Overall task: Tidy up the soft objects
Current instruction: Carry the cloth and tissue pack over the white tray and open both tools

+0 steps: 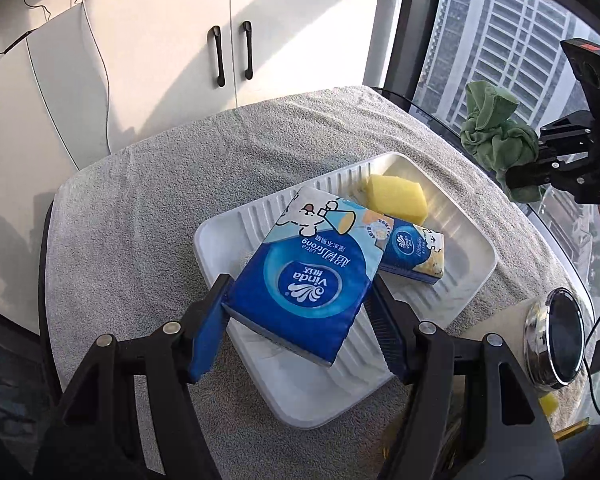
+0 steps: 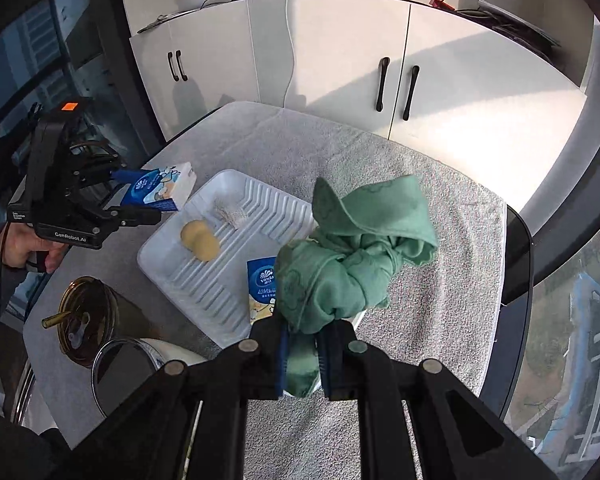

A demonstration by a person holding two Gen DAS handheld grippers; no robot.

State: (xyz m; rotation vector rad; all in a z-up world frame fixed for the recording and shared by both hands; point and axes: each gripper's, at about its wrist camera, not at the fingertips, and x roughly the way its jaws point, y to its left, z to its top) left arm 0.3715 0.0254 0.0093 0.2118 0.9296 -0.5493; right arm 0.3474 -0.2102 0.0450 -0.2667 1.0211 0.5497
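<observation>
Left gripper (image 1: 300, 312) has its jaws closed onto the big Vinda tissue pack (image 1: 308, 276), pinching the pack's two long side faces near the dark-blue end. The pack's long axis runs away from the jaws, toward the far end of the white ridged tray (image 1: 472, 264). The pack hangs over the tray's near half, tilted, far end up. In the right wrist view it looks clear of the tray floor, near the tray's left rim.

Already in the tray: a yellow sponge (image 1: 396, 198) at the far corner, and a small Vinda tissue pack (image 1: 414, 252) lying flat just past the big pack's far-right corner. I can't tell whether the two packs touch there or only overlap in view.

Right gripper (image 2: 302, 354) has its jaws nearly shut on the tail of a green cloth (image 2: 352, 256). The bundle is knotted and stands up above the jaws, hanging in the air over the tray's right edge and the grey towel-covered table (image 1: 140, 200).

Key relation: the free tray floor lies straight below the big pack, on its near-left side, so the left gripper looks nearer to a drop. Lowering along the current axis would probably set it down beside the small pack, the two long axes roughly parallel. The cloth's open spot looks like the bare tray strip on the right side.

Off-task: a metal lidded jar (image 1: 556, 336) and an amber cup with straw (image 2: 86, 316) near the table edge.
</observation>
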